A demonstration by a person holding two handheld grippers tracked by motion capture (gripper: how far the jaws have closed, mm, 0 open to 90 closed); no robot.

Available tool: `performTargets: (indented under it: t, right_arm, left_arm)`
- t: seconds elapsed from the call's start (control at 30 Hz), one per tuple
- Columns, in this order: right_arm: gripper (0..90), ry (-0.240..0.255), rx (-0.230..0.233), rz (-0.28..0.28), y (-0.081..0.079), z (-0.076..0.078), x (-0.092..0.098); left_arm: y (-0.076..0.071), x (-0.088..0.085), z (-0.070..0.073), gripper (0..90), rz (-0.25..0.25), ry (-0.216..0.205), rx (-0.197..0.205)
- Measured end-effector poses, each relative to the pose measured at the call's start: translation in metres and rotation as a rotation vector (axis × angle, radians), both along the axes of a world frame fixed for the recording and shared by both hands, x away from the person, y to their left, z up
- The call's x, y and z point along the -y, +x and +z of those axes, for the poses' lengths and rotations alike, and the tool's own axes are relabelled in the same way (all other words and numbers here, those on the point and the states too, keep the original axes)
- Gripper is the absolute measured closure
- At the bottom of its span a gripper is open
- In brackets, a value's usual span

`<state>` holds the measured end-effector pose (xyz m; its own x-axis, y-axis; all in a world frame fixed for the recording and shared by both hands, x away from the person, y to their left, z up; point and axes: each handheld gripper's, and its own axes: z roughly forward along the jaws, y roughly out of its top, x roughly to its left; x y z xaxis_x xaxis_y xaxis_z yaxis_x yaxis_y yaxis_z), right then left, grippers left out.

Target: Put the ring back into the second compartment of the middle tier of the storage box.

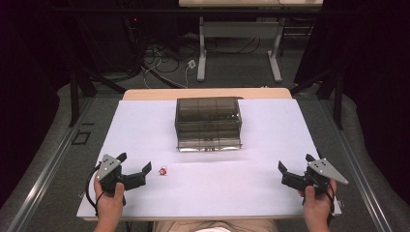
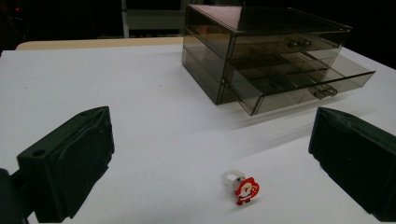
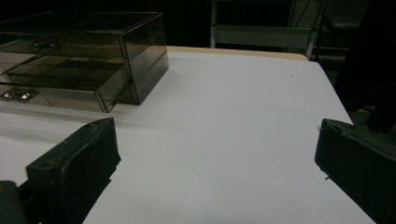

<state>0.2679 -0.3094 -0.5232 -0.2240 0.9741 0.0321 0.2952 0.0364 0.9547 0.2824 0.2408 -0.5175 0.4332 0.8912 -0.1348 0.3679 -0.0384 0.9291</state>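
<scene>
**Lining up on the Santa ring**

High view: I have the left gripper (image 1: pixel 137 168) at about eight o'clock on the white table (image 1: pixel 270 125), jaws spread wide with nothing between them. The small clear plastic ring with a red Santa charm (image 1: pixel 163 170) lies on the table just beside the jaw tips, toward three o'clock from them. The smoked transparent plastic drawer box (image 1: pixel 209 123) sits near twelve o'clock, well apart from the ring. The right gripper (image 1: pixel 289 174) waits at four o'clock, also open and empty.

Left gripper view: the ring (image 2: pixel 243 185) rests low between my two black jaws, nearer the right one, untouched. The box (image 2: pixel 266 56) has its bottom drawer pulled out.

Right gripper view: jaws apart, bare table between them, the box (image 3: pixel 79 56) at ten o'clock.

I judge the pick needs me to centre the ring between the pads, drop low, and close gently on the charm so it cannot skid away.
</scene>
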Motion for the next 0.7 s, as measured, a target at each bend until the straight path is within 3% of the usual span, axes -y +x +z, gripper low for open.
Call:
performTargets:
  t: [0.2, 0.37, 0.4, 0.43, 0.57, 0.7]
  right_arm:
    - [0.0, 0.022, -0.032, 0.005, 0.003, -0.003, 0.000]
    - [0.0, 0.027, -0.026, 0.012, 0.006, -0.003, -0.003]
    - [0.0, 0.019, -0.031, 0.022, 0.007, -0.004, -0.005]
    - [0.0, 0.019, -0.031, 0.022, 0.007, -0.004, -0.005]
    - [0.0, 0.009, -0.041, 0.032, 0.008, -0.005, -0.008]
    - [0.0, 0.000, -0.037, 0.036, 0.006, -0.005, -0.011]
  left_arm:
    - [0.001, 0.004, -0.001, 0.0, -0.005, -0.007, -0.020]
    - [0.001, 0.010, 0.000, 0.0, 0.029, 0.042, -0.047]
    - [0.001, 0.013, -0.001, 0.0, 0.021, 0.065, -0.072]
    - [0.001, 0.013, -0.001, 0.0, 0.021, 0.065, -0.072]
    - [-0.001, 0.023, -0.003, 0.0, -0.011, 0.152, -0.079]
    - [-0.002, 0.028, -0.003, 0.1, -0.037, 0.145, -0.095]
